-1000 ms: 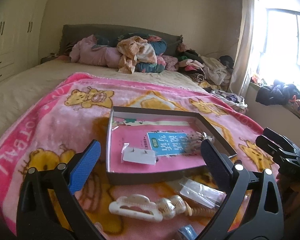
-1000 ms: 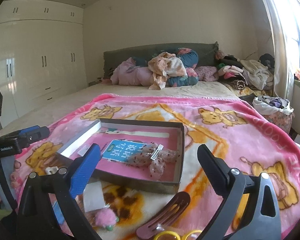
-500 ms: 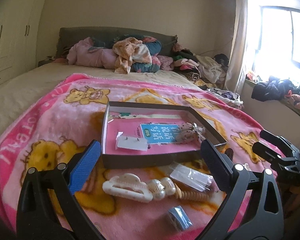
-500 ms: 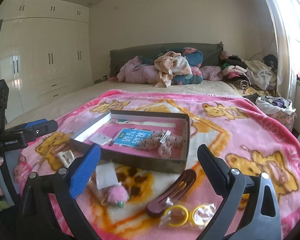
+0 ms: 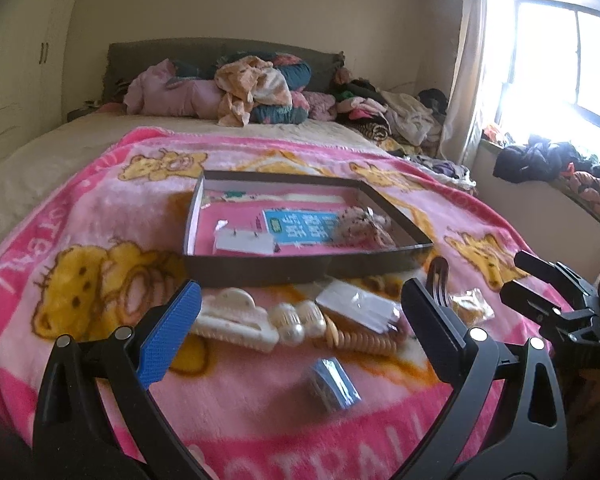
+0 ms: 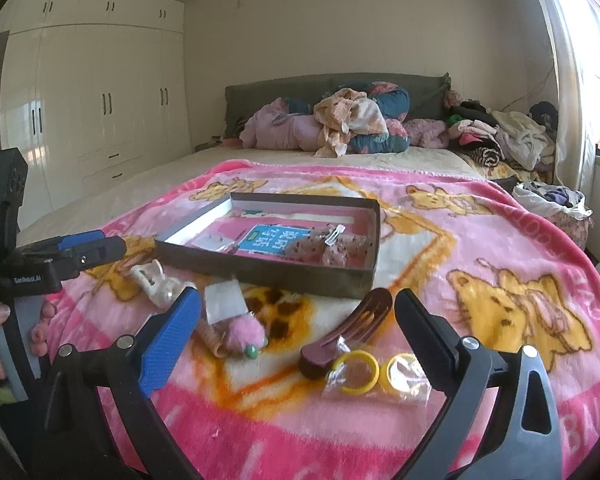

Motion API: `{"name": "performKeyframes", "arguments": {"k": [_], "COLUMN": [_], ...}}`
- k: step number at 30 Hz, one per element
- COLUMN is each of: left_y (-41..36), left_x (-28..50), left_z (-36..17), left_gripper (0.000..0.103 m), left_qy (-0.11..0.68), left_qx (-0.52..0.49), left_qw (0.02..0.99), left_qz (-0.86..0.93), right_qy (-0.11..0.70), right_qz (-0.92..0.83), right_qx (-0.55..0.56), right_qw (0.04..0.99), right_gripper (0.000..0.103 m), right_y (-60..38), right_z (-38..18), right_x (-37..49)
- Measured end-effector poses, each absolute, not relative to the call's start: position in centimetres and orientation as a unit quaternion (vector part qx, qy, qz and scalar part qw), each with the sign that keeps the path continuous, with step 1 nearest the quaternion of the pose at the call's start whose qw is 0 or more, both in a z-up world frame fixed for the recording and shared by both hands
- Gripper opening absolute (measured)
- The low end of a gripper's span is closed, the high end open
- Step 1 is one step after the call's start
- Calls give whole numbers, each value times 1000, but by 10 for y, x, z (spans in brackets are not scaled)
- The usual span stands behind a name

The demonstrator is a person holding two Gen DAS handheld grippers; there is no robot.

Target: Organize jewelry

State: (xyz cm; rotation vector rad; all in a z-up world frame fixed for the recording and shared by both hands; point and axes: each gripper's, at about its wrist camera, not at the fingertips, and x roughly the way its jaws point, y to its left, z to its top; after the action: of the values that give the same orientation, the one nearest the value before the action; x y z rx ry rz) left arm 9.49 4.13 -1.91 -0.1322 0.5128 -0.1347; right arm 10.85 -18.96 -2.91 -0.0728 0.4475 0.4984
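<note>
A shallow dark box lies on the pink bear blanket and holds an earring card, a blue card and a speckled fabric bow clip. In front of it lie a white claw clip, pearl beads, a coil hair tie, a clear packet, a blue packet, a pink pom-pom tie, a brown hair clip and bagged yellow rings. My left gripper and right gripper are open and empty, held above these items.
The blanket covers the foot of a bed. Piled clothes and pillows lie at the headboard. A wardrobe stands to the left, a window and a cluttered sill to the right.
Both grippers have pulled back from the box, so the loose items in front of it now sit between the fingers. Nothing was picked up.
</note>
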Motion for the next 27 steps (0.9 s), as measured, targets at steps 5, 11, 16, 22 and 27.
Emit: {"name": "performKeyframes", "arguments": {"k": [5,11,16,22,27], "left_y": [35,25,18,16,13], "left_x": [89,83,86,91,97], "left_z": [-29,-46,-59,-74,-83], "left_gripper": [91,91,91,87,72], "left_qy": [279,305,320,344,358], "left_qx": [-68,-58,-51,-54,-61], "left_qw": [954,946,940,932,925], "left_qz": [-84,-93,-101,-106,-112], "right_qy": [232,251,274,301,330], "right_qz": [264,284,296,318,326], "right_qx": [-39,-39,-42,-40,-48], "right_qw": [935,925,914,898,885], "right_gripper": [95,91,84,68,60], "right_y": [-186,-180,-173,-163,-150], "right_z": [-32,-38,-48,-58,-71], "right_x": [104,109,119,130,141]}}
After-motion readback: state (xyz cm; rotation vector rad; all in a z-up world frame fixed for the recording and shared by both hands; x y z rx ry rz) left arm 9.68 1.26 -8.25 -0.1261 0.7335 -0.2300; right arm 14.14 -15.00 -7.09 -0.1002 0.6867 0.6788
